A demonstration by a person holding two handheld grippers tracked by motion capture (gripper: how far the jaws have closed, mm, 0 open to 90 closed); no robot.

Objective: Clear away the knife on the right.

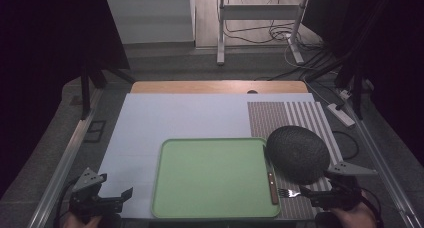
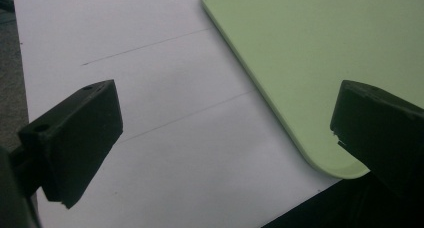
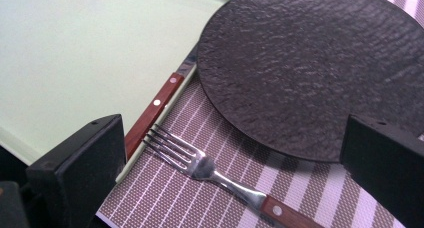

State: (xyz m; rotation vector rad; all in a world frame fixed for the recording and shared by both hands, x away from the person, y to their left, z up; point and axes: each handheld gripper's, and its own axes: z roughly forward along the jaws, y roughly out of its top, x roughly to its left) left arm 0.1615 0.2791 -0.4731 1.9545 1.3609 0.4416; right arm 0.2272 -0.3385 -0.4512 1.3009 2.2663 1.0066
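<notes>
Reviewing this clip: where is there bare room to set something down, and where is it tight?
Free: the green tray, bare except the knife lying along its right rim, and the white sheet behind and left of it. Crowded: the striped mat's near end, where the dark plate and fork sit before the right gripper.

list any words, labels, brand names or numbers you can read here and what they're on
None: no readable text stands on anything in these views.
The green tray, the dark textured plate, the striped placemat and the white mat are unmarked.
The wood-handled knife and fork show rivets but no brand stamp that can be made out.
Both tools, left and right, bear no lettering.
</notes>
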